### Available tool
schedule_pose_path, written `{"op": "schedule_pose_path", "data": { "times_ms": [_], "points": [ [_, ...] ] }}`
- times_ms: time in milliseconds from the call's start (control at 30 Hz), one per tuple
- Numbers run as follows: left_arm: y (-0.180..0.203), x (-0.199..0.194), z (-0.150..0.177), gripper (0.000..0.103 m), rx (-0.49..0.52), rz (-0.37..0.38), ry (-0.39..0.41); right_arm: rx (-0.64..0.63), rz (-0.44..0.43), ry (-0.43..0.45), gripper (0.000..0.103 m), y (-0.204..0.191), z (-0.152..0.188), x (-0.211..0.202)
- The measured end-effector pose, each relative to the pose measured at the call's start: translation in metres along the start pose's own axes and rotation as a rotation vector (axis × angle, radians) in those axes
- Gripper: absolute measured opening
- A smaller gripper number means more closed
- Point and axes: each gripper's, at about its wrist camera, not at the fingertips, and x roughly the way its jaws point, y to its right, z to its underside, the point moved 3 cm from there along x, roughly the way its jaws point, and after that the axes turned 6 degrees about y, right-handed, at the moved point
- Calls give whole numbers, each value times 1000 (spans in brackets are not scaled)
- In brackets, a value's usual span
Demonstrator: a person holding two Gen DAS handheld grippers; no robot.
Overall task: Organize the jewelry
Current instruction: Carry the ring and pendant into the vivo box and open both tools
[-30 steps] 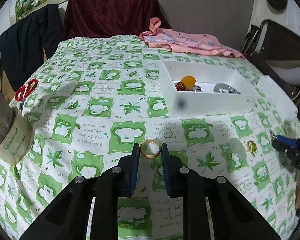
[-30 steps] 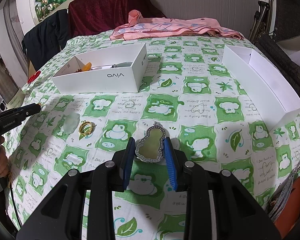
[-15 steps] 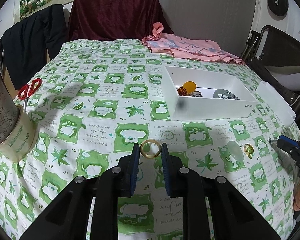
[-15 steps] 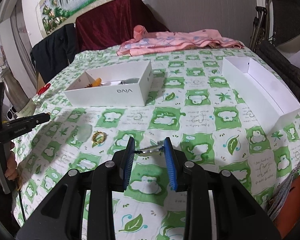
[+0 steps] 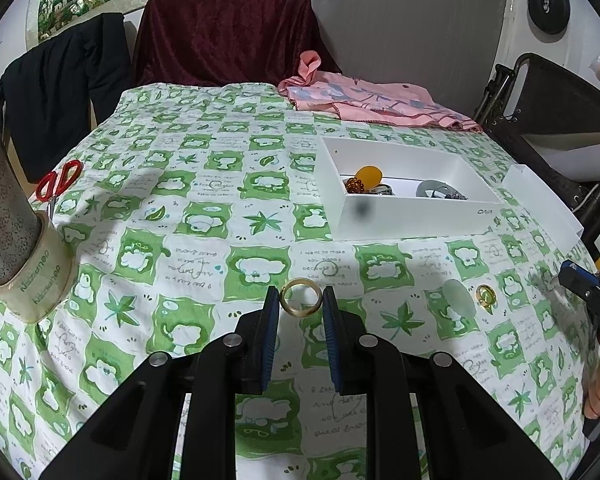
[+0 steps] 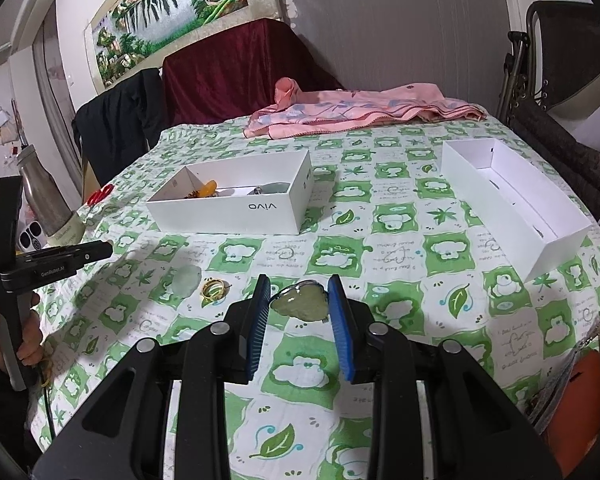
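My left gripper (image 5: 300, 307) pinching gold ring (image 5: 300, 297) between blue pads, above green-checked tablecloth (image 5: 180, 240). White box (image 5: 412, 216) with jewelry ahead right. Second gold ring (image 5: 485, 294) beside pale stone (image 5: 458, 295). Red scissors (image 5: 58, 184) far left.

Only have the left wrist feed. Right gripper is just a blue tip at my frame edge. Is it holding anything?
Observer: Yes. The right gripper is shut on a pale green gourd-shaped pendant, which sits between its blue pads.
Operator: Long white box at my far right, I only see its outer wall. Anything inside?
Observer: The right wrist view looks into the long white box. Its floor shows bare white, with no jewelry in it.
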Motion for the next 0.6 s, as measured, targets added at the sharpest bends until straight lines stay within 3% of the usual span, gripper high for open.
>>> {"op": "schedule_pose_path", "data": {
  "times_ms": [267,600],
  "points": [
    [5,0,-22,22,-10,32,25,62,-48,8,29,4,-17,0],
    [28,8,-70,22,27,65,65,46,-105,29,29,-11,-61,17]
  ]
}}
